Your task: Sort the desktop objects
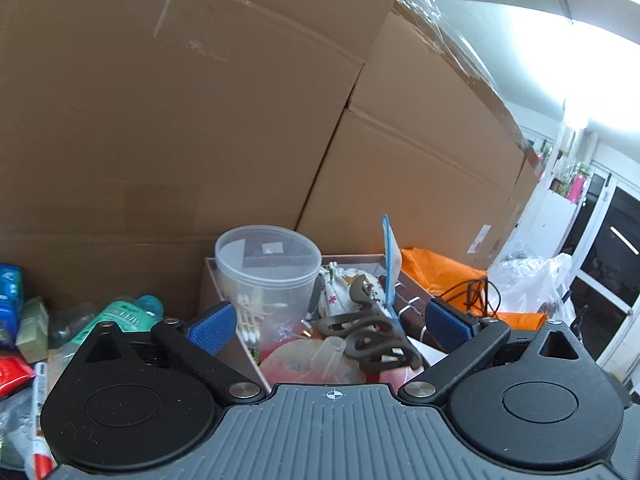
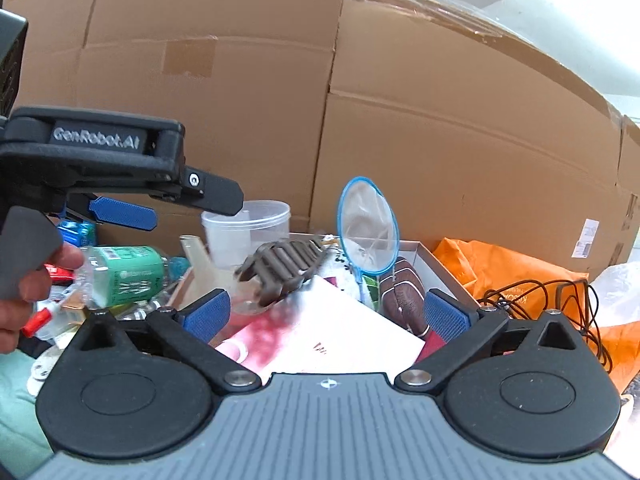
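A dark brown hair claw clip lies on the clutter inside an open cardboard box, and looks blurred in the right wrist view. My left gripper is open, with the clip between its blue pads but not touching them. It also shows from the side in the right wrist view, above a green-labelled bottle. My right gripper is open too, over a glossy white and pink booklet; nothing is between its pads.
The box also holds a clear plastic tub, a blue-rimmed net, a floral pouch and a brown ball. Tall cardboard cartons wall off the back. An orange bag and black cables lie on the right.
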A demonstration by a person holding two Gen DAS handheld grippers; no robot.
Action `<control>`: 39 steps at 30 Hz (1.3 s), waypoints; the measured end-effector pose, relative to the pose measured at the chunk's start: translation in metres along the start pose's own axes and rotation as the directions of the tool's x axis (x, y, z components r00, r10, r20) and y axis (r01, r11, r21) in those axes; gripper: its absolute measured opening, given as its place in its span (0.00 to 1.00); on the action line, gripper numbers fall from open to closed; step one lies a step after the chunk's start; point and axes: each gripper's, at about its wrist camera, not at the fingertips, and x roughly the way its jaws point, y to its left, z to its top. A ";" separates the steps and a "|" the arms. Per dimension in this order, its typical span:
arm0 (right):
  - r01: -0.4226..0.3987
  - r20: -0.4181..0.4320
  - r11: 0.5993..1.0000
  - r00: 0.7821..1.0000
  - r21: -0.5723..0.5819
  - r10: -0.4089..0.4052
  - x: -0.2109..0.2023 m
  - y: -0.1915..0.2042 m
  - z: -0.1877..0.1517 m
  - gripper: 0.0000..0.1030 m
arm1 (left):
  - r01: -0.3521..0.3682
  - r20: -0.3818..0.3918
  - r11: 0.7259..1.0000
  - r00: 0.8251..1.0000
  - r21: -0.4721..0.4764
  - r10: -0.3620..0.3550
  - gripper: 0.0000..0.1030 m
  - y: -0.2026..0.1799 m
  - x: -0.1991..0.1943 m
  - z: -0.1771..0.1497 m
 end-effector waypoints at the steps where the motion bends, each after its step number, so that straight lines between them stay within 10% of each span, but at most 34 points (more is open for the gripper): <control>1: 0.003 0.001 1.000 1.000 -0.002 -0.003 -0.005 0.001 0.000 0.99 | -0.005 0.002 1.000 1.000 0.002 0.005 1.00 -0.001 -0.005 -0.001; 23: 0.066 -0.094 0.998 0.993 0.007 -0.065 -0.140 0.011 -0.037 0.99 | -0.188 -0.062 0.978 0.979 0.092 0.194 1.00 -0.048 -0.127 -0.097; 39: 0.132 -0.114 0.991 0.985 0.027 -0.128 -0.181 0.004 -0.058 0.99 | -0.186 -0.100 0.970 0.974 0.158 0.203 1.00 -0.077 -0.159 -0.134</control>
